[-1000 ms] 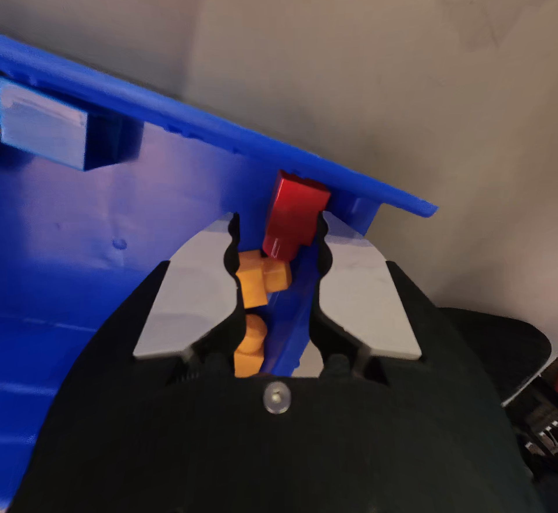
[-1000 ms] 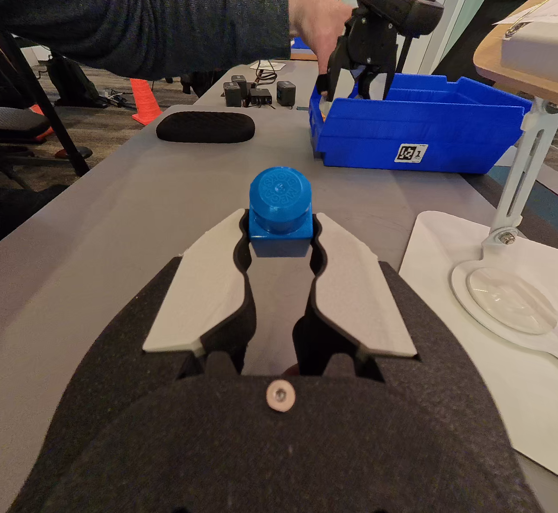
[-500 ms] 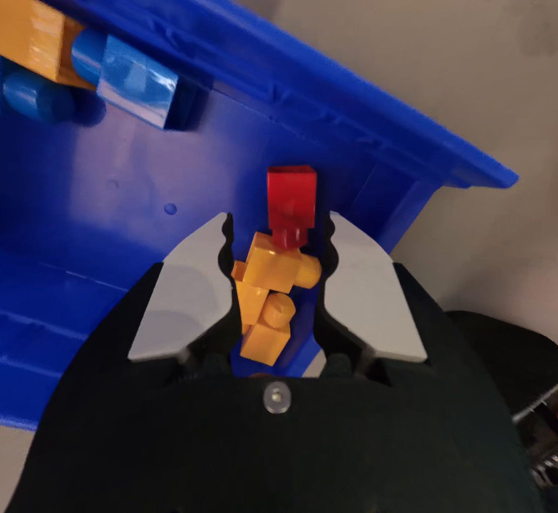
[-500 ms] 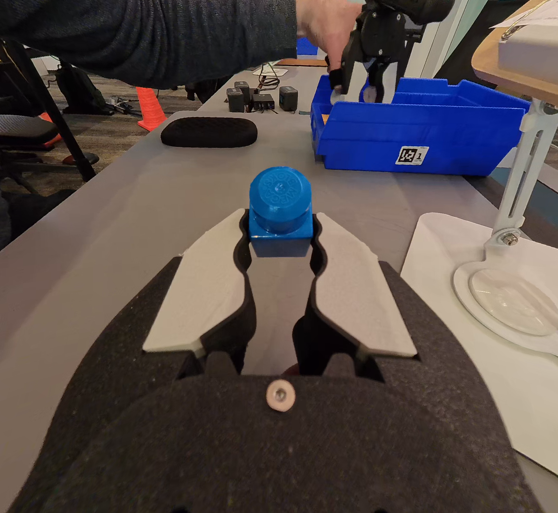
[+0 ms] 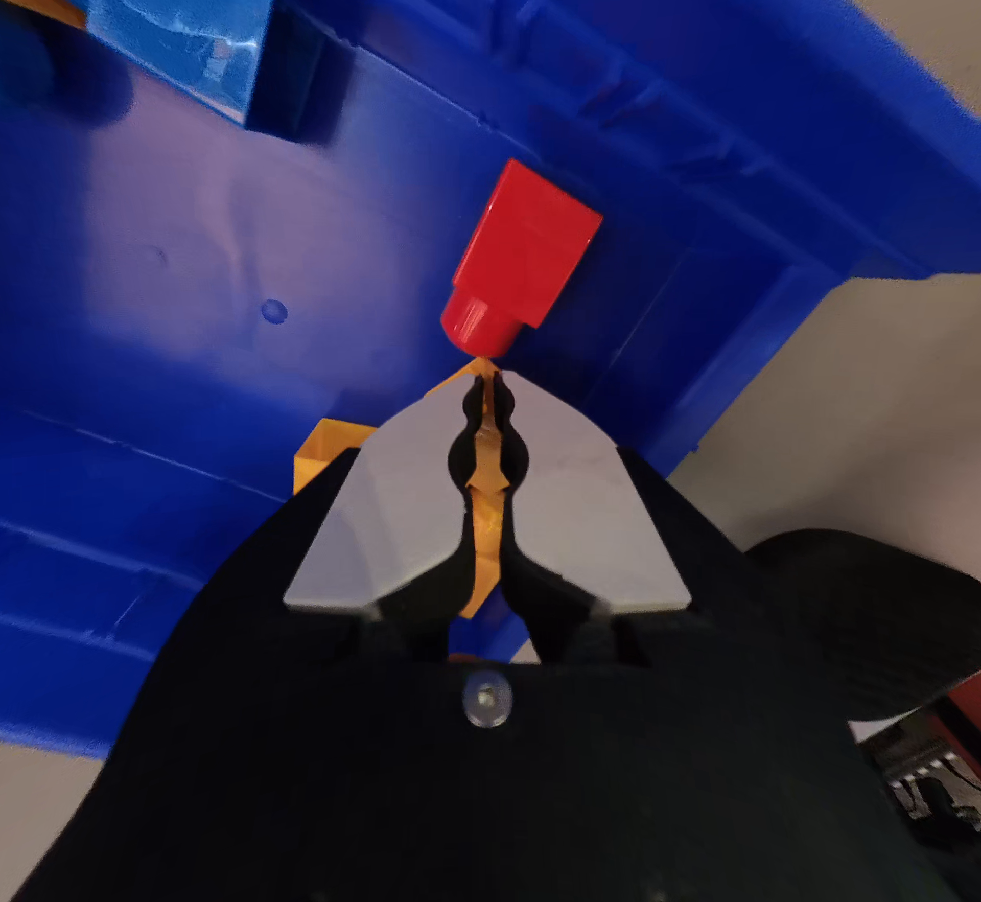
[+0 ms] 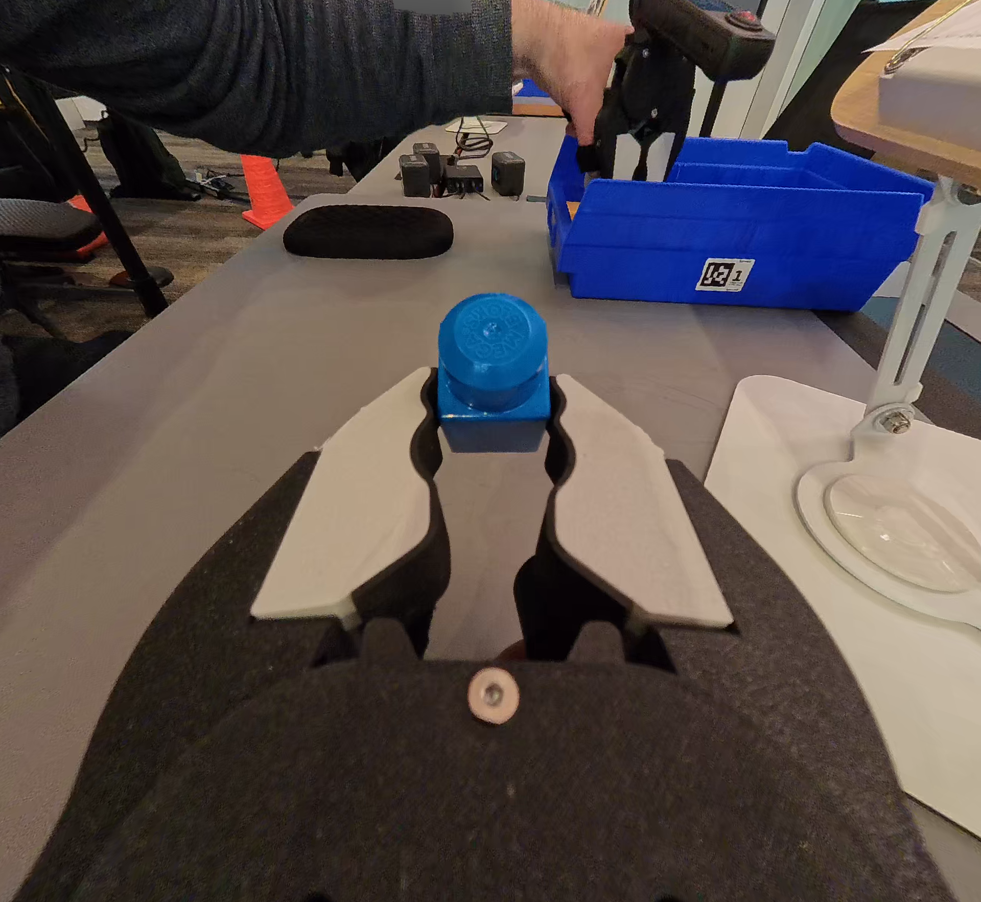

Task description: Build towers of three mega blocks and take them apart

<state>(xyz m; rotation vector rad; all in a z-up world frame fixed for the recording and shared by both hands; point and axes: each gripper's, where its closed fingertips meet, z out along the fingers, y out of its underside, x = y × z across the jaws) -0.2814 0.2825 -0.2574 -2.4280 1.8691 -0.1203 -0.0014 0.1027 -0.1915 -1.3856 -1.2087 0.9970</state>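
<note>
My left gripper [image 5: 487, 378] is shut inside the blue bin [image 5: 159, 345], its tips just below a red block [image 5: 523, 260] that lies on the bin floor. Orange blocks [image 5: 329, 452] lie under its fingers and show through the narrow gap; I cannot tell whether one is pinched. A blue block [image 5: 170, 32] lies at the bin's far left. My right gripper [image 6: 492, 398] is shut on a blue block [image 6: 492, 372], stud up, over the grey table [image 6: 212, 398]. The right wrist view shows the left gripper [image 6: 637, 154] reaching into the bin [image 6: 743, 239].
A black pad [image 6: 368, 238] lies on the table left of the bin. A white stand with a lens [image 6: 902, 531] sits on a white mat [image 6: 796, 637] at the right. Small black devices [image 6: 456, 175] sit at the far edge. A person's sleeve [image 6: 239, 53] spans the top. One gripper's finger ends stand about 35 cm off the other's.
My left gripper has closed from open and moved down closer to the bin floor over the orange blocks. The right gripper still holds the blue block in place.
</note>
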